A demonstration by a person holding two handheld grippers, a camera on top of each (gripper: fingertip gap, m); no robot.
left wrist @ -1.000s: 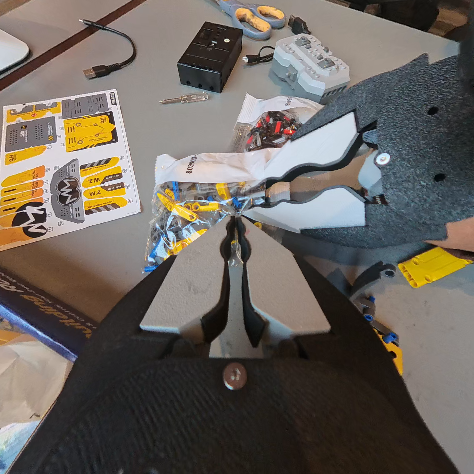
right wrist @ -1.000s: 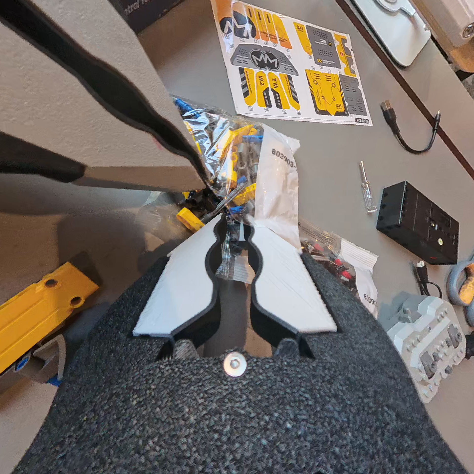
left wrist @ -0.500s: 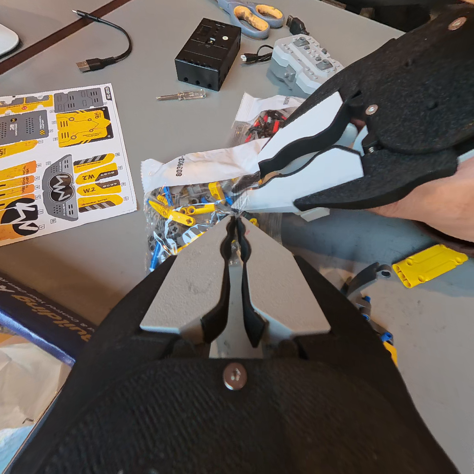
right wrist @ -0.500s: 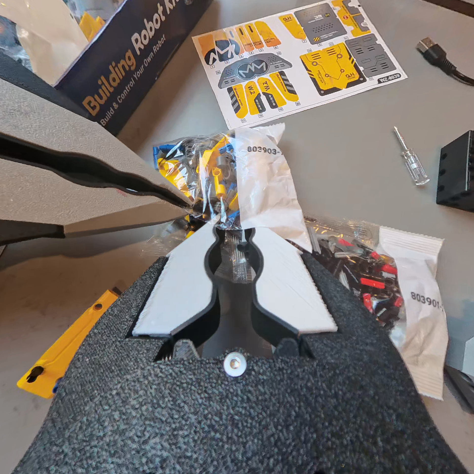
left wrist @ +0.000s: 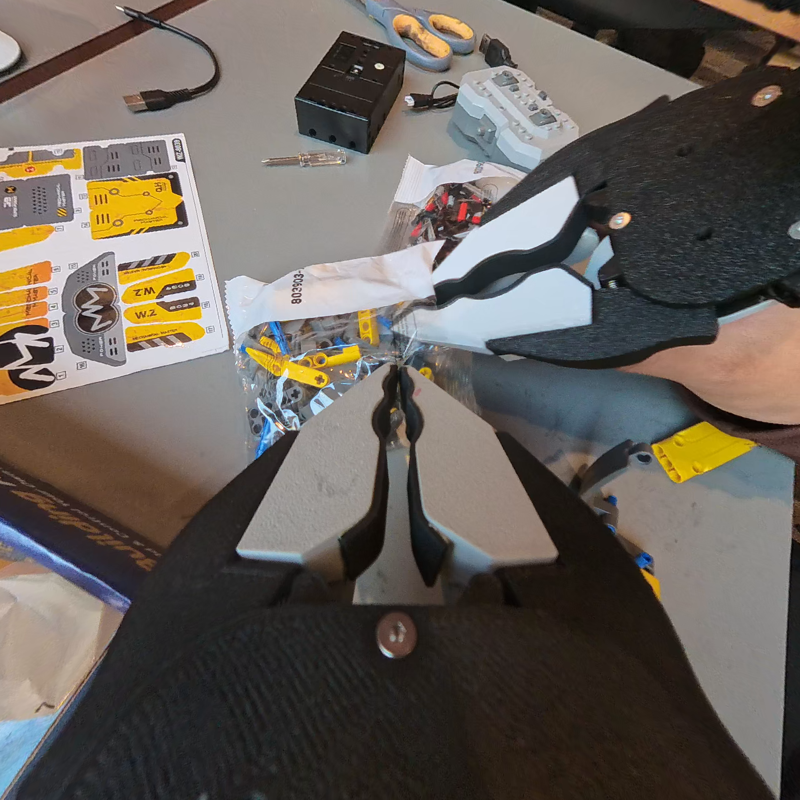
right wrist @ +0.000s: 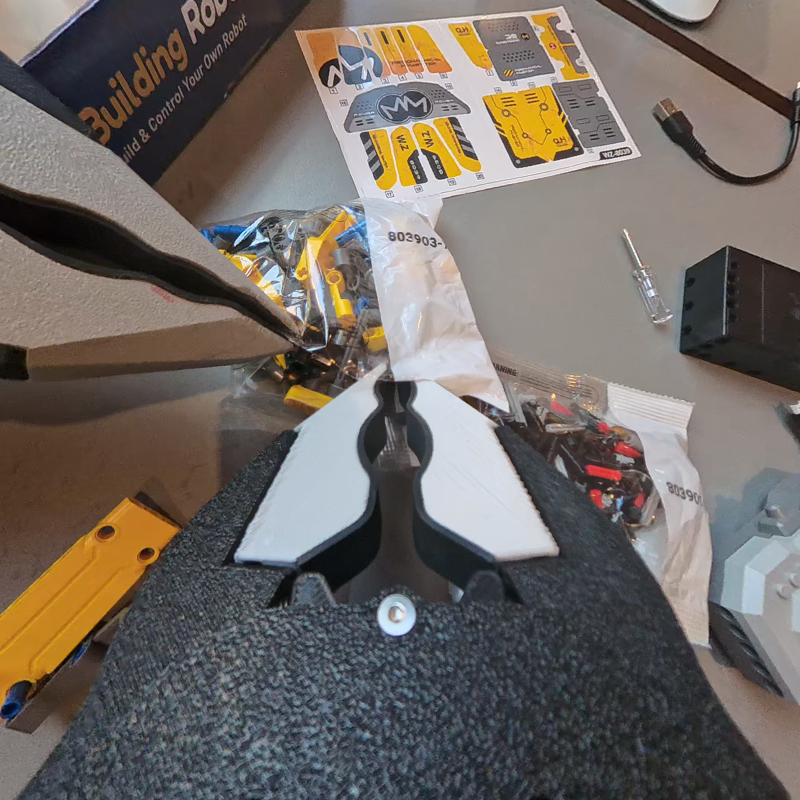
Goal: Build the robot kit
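In the left wrist view the sticker sheet (left wrist: 104,268) at nine o'clock carries yellow and grey decals with lettering. The bag (left wrist: 303,359) of yellow and blue parts lies at centre, a number printed on its white strip. The left gripper (left wrist: 398,372), at six o'clock, has its jaws pinched together on the clear film. The right gripper (left wrist: 415,311), at three o'clock, is clamped on the bag's edge and has rolled over since a second ago, drawing the film taut.

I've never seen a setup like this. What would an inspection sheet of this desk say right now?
Surface: grey table.
Job's things: parts bag, pinched by both tongs.
Clutter: second bag, sticker sheet, black box, grey unit, screwdriver, scissors, yellow piece, carton.
Grippers: left tongs shut; right tongs shut.
Cables: USB lead.
Surroundings: nothing seen.
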